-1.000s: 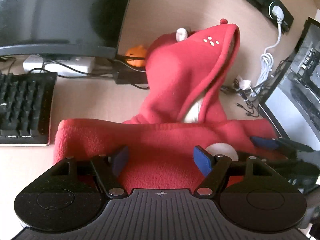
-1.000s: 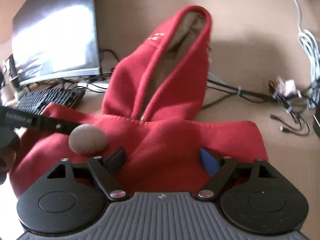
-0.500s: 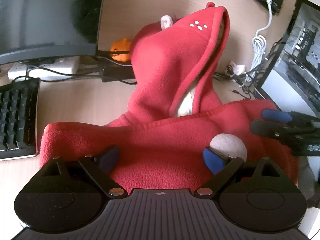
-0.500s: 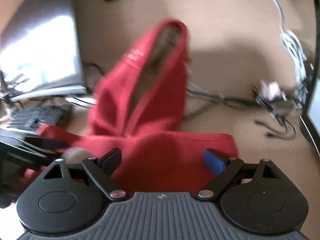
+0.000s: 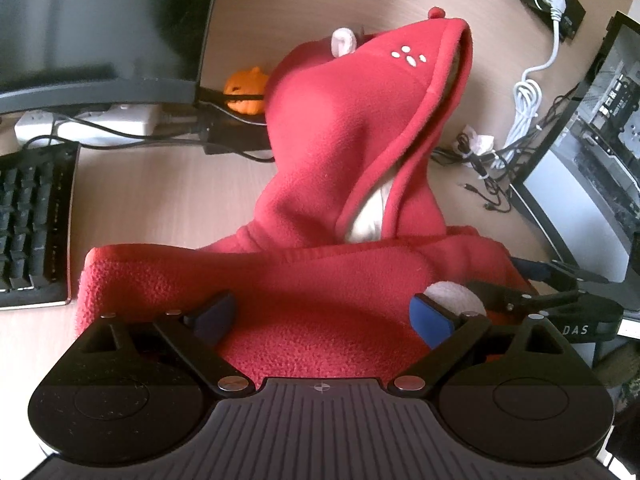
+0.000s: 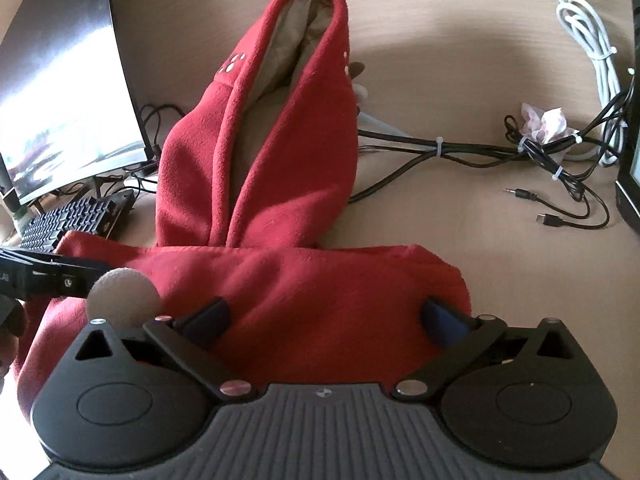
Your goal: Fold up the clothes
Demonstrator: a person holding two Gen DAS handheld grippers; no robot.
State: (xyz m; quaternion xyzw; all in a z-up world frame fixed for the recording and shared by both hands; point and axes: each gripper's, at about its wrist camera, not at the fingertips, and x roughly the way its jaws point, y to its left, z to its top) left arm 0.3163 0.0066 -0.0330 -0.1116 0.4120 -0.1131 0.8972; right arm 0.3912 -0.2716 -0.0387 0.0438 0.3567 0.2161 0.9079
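Note:
A red fleece hooded garment (image 5: pixel 344 160) lies on the wooden desk, its hood stretched away from me and its body folded into a band close to both grippers. It also shows in the right wrist view (image 6: pixel 280 184). A pale round pom-pom (image 5: pixel 452 298) sits on the band; it also shows in the right wrist view (image 6: pixel 122 296). My left gripper (image 5: pixel 324 314) is open with the fabric lying between its fingers. My right gripper (image 6: pixel 324 316) is open over the band's right half. Each gripper shows at the edge of the other's view.
A monitor (image 5: pixel 100 28) and black keyboard (image 5: pixel 32 224) stand at the left. An orange pumpkin figure (image 5: pixel 244 90) sits behind the hood. Black cables (image 6: pixel 480 152), a white cord (image 5: pixel 528 96) and a second screen (image 5: pixel 592 128) crowd the right side.
Both views shifted and swung back; the right view was blurred half a second ago and is steady now. The garment stays folded in the same shape. Both grippers stay open.

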